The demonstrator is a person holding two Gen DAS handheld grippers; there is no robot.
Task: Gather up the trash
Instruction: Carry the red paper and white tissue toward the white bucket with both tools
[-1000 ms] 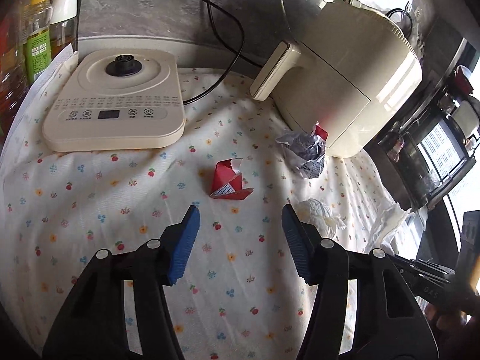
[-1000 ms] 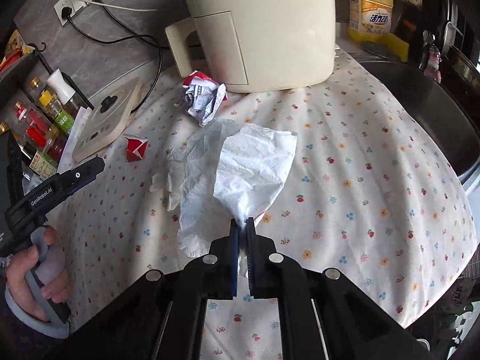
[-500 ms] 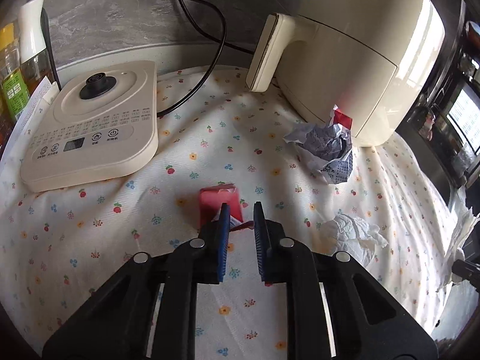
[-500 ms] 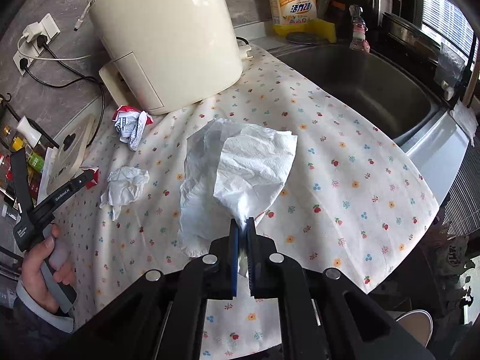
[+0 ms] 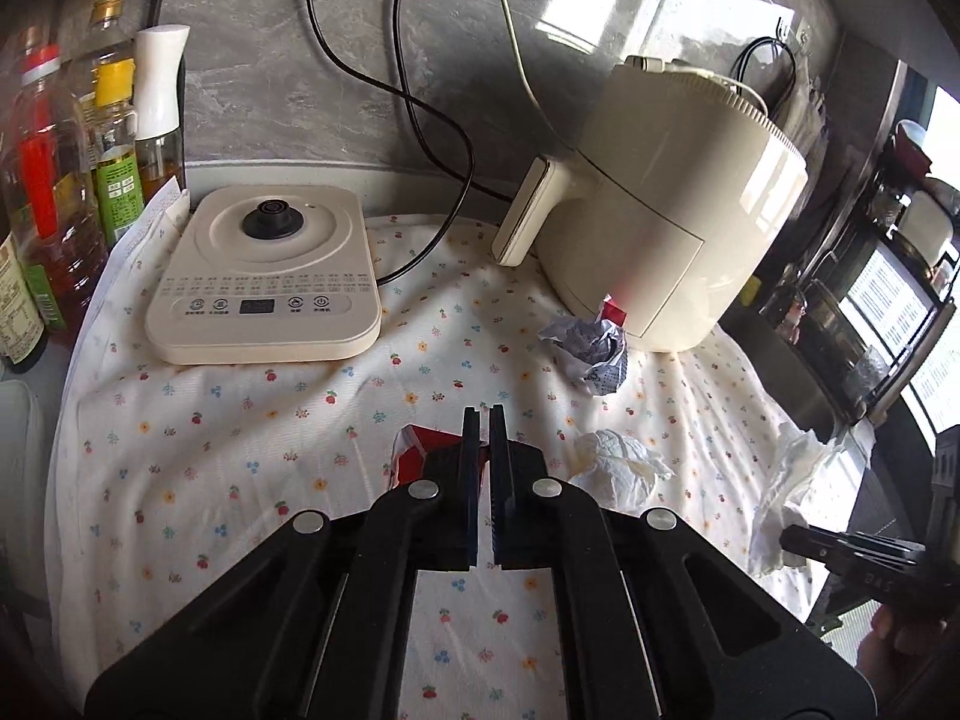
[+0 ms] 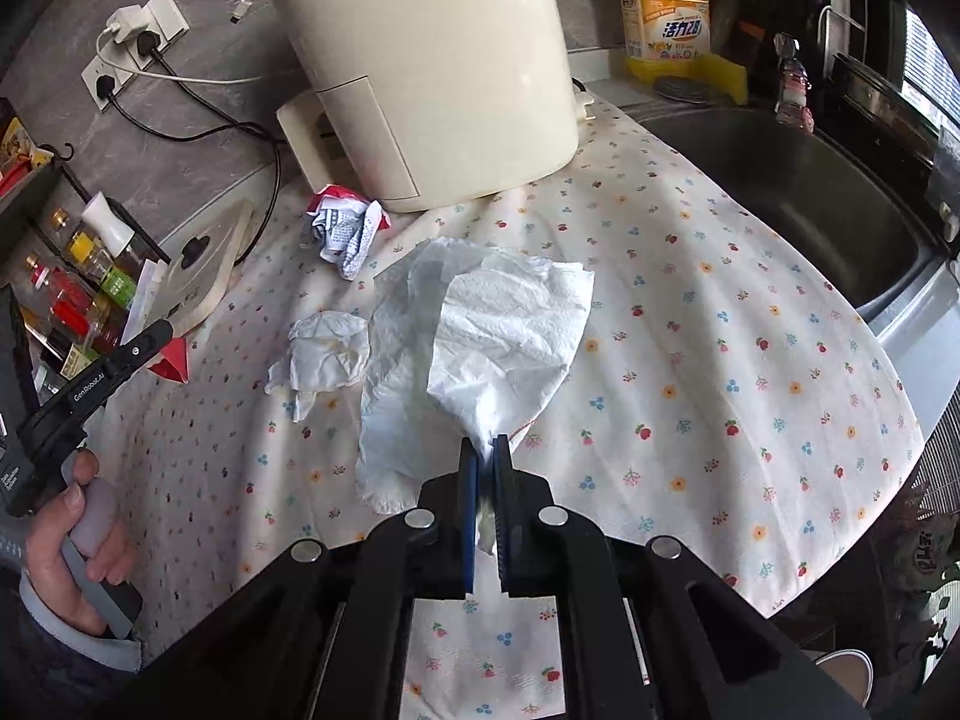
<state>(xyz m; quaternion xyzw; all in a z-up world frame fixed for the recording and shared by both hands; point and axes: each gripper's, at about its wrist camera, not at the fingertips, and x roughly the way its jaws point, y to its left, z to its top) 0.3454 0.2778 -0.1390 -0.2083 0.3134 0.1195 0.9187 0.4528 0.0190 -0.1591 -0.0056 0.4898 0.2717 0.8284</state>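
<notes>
Two grippers each held trash above the floral tabletop (image 5: pixel 240 468): the left gripper (image 5: pixel 485 420) pinched a red carton scrap (image 5: pixel 414 456); the right gripper (image 6: pixel 486 450) clamped a white paper towel (image 6: pixel 498 336).

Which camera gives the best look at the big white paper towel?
The right wrist view: the paper towel fills the middle, pinched in the right tool. The left wrist view catches only a strip of it near the right edge.
</notes>
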